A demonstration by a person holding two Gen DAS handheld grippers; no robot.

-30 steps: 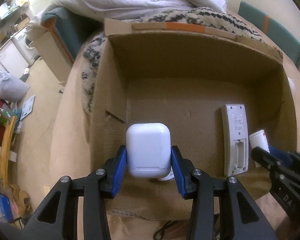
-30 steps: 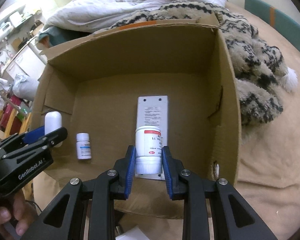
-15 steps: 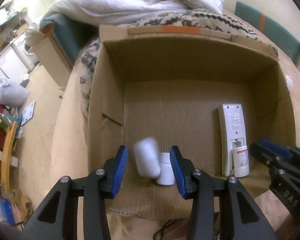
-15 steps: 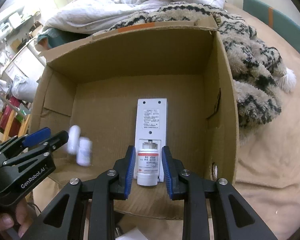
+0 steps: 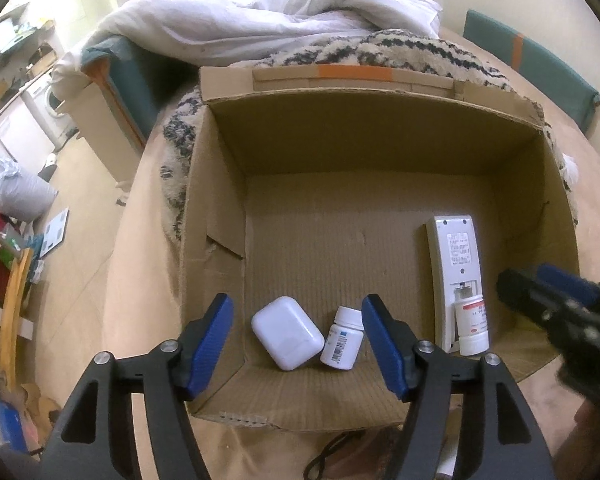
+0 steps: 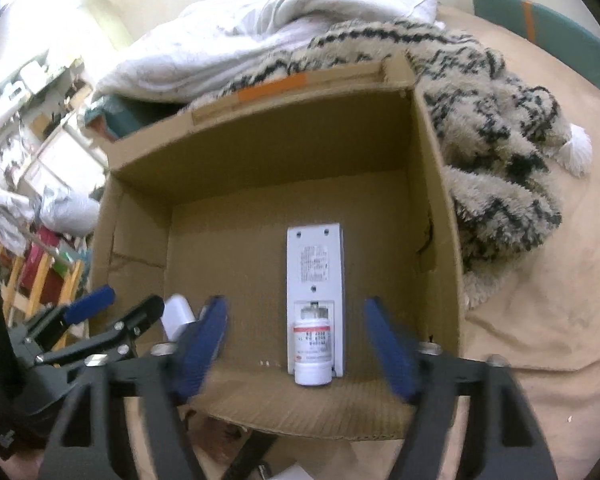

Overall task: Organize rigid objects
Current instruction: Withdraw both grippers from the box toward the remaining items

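- Cardboard box [image 5: 228, 216] sits open on a tan surface, with a patterned blanket [image 6: 500, 128] against its far and right walls. All four task items lie on its floor.
- Left gripper [image 5: 298, 336]: jaws wide, holding nothing, poised above the near-left corner of the box.
- Right gripper [image 6: 296, 344]: jaws wide, empty, above the near wall at centre-right. Its blue pads are blurred in its own view, so it is likely in motion.
- White case [image 5: 287, 333] lies flat, near-left. Small bottle [image 5: 342, 338] lies on its side, touching or just beside the case on its right; contact cannot be confirmed.
- Remote [image 5: 456, 264] lies back-up along the right side, battery bay at the near end. Red-label bottle [image 6: 313, 354] lies on the remote's near end, cap toward the near wall.
- Judged step: release done on both sides, next is clearing the box for another item.
- To do it well: lift both grippers straight up before any sideways travel, so the pads do not clip the near wall or tip the box.
- Keep jaws wide during withdrawal; closing low risks catching the case or a bottle.
- Risk: both bottles are round and on their sides. A nudge to the box could roll them, the red-label one off the remote.
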